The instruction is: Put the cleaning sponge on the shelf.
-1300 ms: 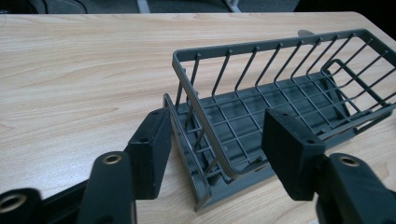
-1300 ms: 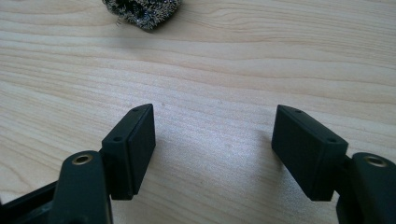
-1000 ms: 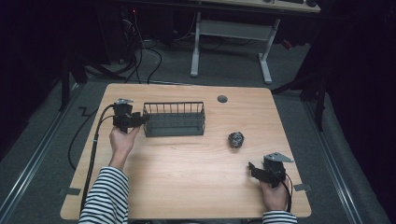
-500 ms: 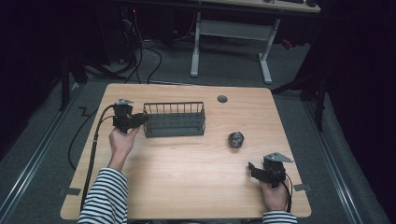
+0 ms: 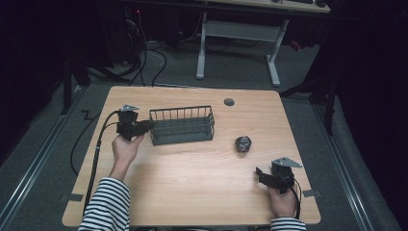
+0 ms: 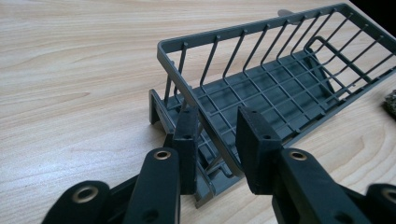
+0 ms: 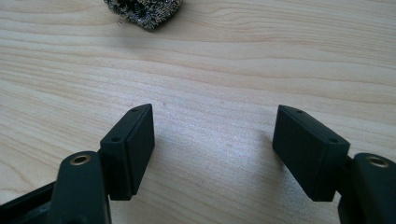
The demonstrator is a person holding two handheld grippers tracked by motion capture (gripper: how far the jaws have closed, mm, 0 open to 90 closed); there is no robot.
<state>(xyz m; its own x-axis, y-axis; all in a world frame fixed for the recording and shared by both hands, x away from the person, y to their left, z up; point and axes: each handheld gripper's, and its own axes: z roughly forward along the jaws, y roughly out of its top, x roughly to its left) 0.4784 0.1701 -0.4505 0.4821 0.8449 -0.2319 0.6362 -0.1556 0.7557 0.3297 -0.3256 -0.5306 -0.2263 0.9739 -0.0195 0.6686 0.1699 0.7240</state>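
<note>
Wooden tabletop [image 5: 192, 178]: left hand-held gripper [image 6: 215, 140] clamps the basket [image 5: 182, 125] end rim, frame centre-left. Right hand-held gripper [image 7: 224, 140] stands apart, empty. Risk: thin rim slips, tilting basket.

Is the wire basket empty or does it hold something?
Empty: the wire basket shows only its bare grid floor in the left gripper view, and the steel-wool ball lies outside on the table.

A light wooden table [image 5: 192, 192] stands on grey carpeted floor [image 5: 43, 159], lit from above while the room around it falls into darkness. Beyond it, a second desk on a white frame [image 5: 235, 36] stands by the far side, with black cables [image 5: 144, 62] trailing across the floor beside it.
</note>
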